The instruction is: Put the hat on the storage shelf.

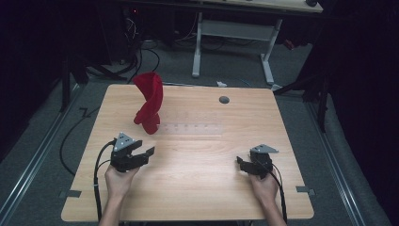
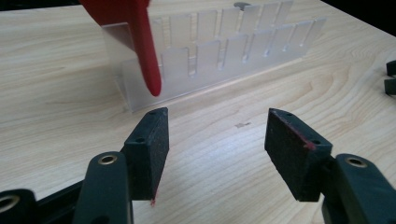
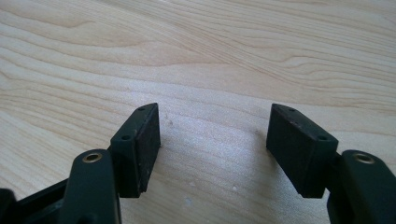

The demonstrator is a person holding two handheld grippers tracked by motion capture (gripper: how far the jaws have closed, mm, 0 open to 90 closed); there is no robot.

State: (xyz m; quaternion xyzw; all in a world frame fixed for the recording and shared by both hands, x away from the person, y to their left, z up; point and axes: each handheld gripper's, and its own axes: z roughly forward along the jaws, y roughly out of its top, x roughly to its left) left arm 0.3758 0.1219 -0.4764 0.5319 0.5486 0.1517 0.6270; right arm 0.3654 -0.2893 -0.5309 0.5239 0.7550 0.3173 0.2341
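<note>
- Your left gripper (image 1: 143, 154): jaws apart, empty; red plate (image 1: 149, 101) stands upright in clear slotted rack (image 2: 224, 56), ahead and slightly left.
- Your right gripper (image 1: 244, 164): jaws apart, empty, farther from the plate.

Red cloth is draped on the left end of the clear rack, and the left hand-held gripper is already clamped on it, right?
Not clamped. The left hand-held gripper is open and empty, short of the red cloth, as the left gripper view shows. The cloth does hang on the left end of the clear rack.
</note>
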